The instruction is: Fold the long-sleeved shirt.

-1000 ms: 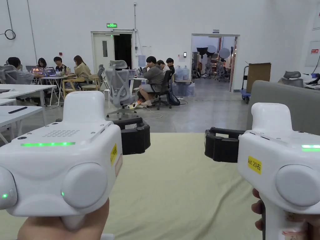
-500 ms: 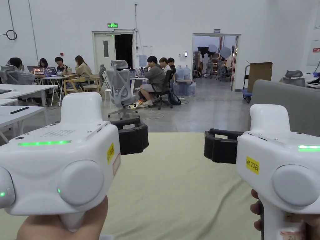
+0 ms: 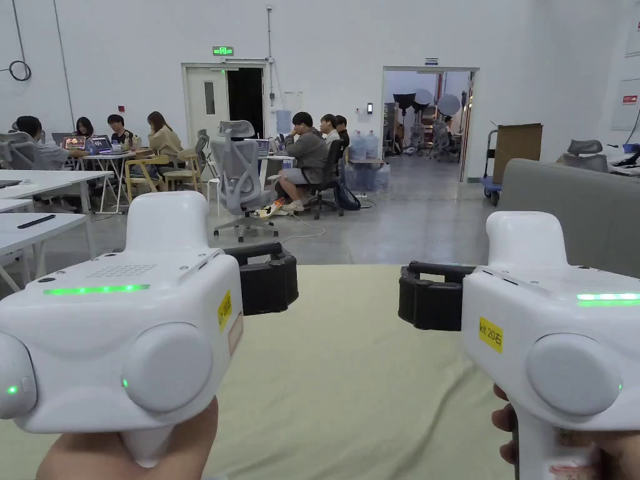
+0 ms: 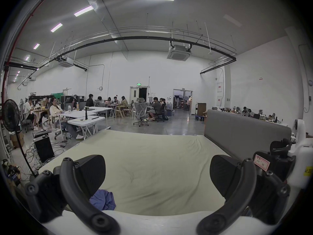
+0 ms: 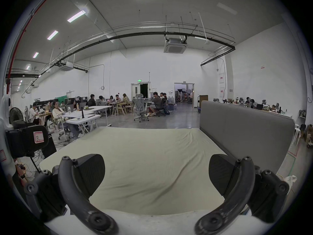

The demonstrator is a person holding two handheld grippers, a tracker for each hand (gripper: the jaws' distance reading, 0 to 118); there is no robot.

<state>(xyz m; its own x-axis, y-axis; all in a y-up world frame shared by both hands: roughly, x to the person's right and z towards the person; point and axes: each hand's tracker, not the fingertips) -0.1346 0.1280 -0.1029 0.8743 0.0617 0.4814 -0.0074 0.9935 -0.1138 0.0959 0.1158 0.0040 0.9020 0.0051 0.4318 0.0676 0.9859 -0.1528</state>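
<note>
Ahead of my tongs, toward twelve o'clock, the pale sheet [image 3: 350, 375] lies open and bare. A grey padded panel [image 5: 243, 133] walls off the three o'clock side. A crumpled blue cloth [image 4: 103, 199] sits low at seven o'clock.

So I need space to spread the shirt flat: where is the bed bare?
Bare sheet runs from the grey headboard to the far edge. The only clutter is the blue cloth bunched near the left gripper.
</note>
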